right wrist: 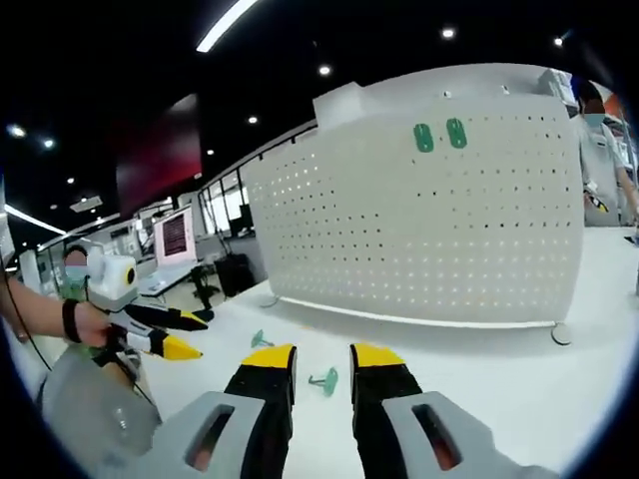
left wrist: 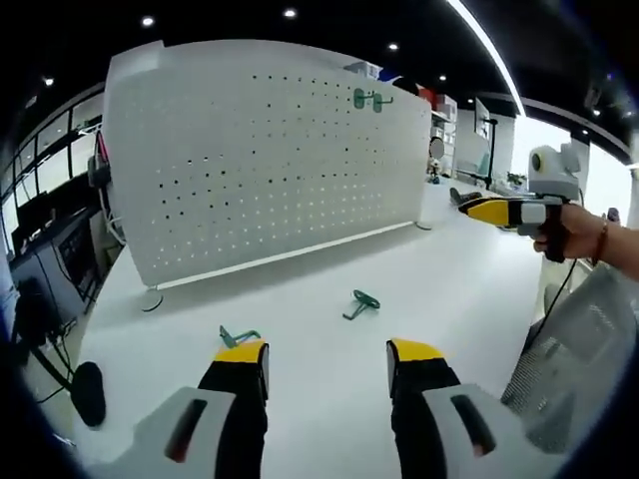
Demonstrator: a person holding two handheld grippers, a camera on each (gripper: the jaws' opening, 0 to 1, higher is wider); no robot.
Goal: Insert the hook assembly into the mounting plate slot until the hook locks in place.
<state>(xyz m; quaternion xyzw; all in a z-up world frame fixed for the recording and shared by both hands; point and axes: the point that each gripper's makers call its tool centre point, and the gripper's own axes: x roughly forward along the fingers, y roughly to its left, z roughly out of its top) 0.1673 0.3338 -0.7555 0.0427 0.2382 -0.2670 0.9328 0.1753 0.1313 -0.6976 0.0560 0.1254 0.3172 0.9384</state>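
Spread, empty left gripper [left wrist: 327, 364] at frame bottom; green hook [left wrist: 360, 302] just ahead on white surface [left wrist: 449, 279], pegboard [left wrist: 270, 160] beyond.

The left gripper view looks from low over the white table [left wrist: 329, 299], along its own jaws, toward the upright pegboard [left wrist: 260, 160] a fair way off, angled from the board's left. The right gripper view faces the same pegboard [right wrist: 439, 220] from the opposite angle, equally low and set back. Both views share the board, the tabletop before it and two green hooks [left wrist: 361, 302] [right wrist: 325, 380] lying there; each view also catches the other gripper at its edge.
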